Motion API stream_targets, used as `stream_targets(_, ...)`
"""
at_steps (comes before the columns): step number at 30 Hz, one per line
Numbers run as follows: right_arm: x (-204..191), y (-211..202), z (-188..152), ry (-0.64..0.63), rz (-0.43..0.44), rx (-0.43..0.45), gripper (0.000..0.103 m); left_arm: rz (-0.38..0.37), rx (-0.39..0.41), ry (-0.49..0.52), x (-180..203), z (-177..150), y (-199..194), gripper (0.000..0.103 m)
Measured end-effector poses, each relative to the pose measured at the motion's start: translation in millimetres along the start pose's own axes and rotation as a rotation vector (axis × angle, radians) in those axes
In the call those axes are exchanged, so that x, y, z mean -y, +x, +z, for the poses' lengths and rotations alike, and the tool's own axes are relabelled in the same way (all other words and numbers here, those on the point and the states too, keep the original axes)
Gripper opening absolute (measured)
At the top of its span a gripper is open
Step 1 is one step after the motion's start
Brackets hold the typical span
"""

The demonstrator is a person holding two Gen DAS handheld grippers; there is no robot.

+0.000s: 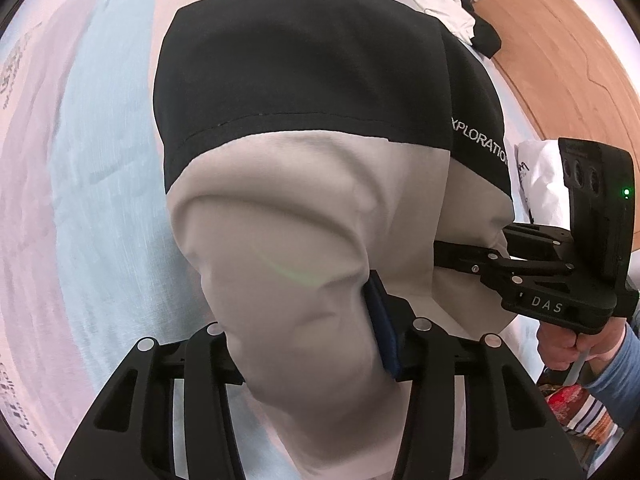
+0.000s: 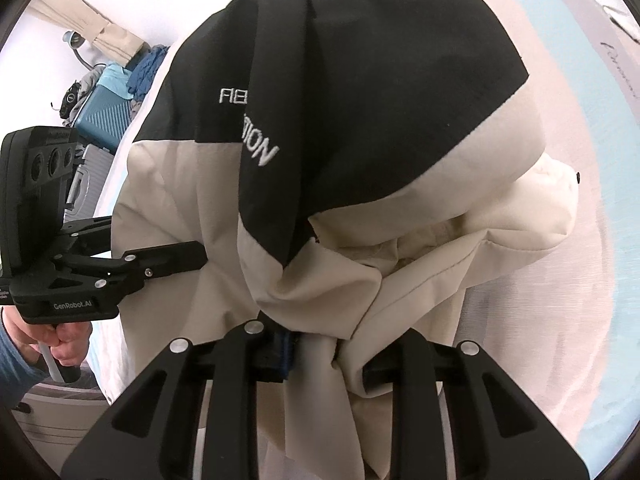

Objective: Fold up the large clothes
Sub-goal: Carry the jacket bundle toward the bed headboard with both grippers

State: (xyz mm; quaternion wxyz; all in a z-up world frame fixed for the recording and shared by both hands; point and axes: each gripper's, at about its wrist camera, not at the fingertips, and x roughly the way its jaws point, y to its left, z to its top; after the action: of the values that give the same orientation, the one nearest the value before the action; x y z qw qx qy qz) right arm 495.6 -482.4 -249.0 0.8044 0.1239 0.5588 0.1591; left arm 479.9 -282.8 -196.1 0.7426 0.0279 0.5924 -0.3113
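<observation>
left wrist view: bulky black-and-cream padded jacket point(image 1: 320, 184) hangs bunched over a pale pink-and-blue striped bed sheet point(image 1: 92, 200), lifted by both tools.

risks, judged from how it lies now:
- each grip is on a gathered wad of cream shell, not a clean hem or seam. slick fabric + heavy garment, so a layer could creep out of either pinch and the jacket drop in a heap.
- folds are uneven (black yoke flopped over cream body, lettering creased in right wrist view), so laying it down as is would likely trap wrinkles and give a crooked fold.
- tools sit near each other; pulling apart too hard could yank cloth from the weaker side, prob the right, where the bunch looks looser.
- crumpled white-and-black garment point(image 1: 452, 4) lies at the sheet's far edge, well apart, low snag risk.

tool state:
- left gripper point(image 1: 308, 344): jaws clamped partway on a thick roll of cream fabric, blue pad pressed into it; can't close further w/ that bulk.
- right gripper point(image 2: 320, 354): jaws narrowed on a thinner twisted fold of cream cloth, more fabric spilling over the right finger. seen from left wrist view it reaches into the jacket's side.

jacket is off the sheet at the grips; lower part not visible.
</observation>
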Motion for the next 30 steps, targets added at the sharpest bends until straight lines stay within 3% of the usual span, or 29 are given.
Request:
stream_targets(13, 8.9, -70.2, -25.7, 0.026, 0.008, 0.119, 0.021, 0.028, 0.043, 0.109, 64.2, 10.7, -39.2, 0.043)
stream_targets(22, 35.7, -150.9, -49.9, 0.083, -0.034, 0.188, 0.02, 0.02, 0.073, 0.238, 144.8, 34.1, -57.1, 0.042)
stream_targets(30, 74.6, -238.1, -88.9, 0.148, -0.122, 0.27, 0.02, -0.035, 0.076, 0.359, 232.7, 47.5, -62.5, 0.041)
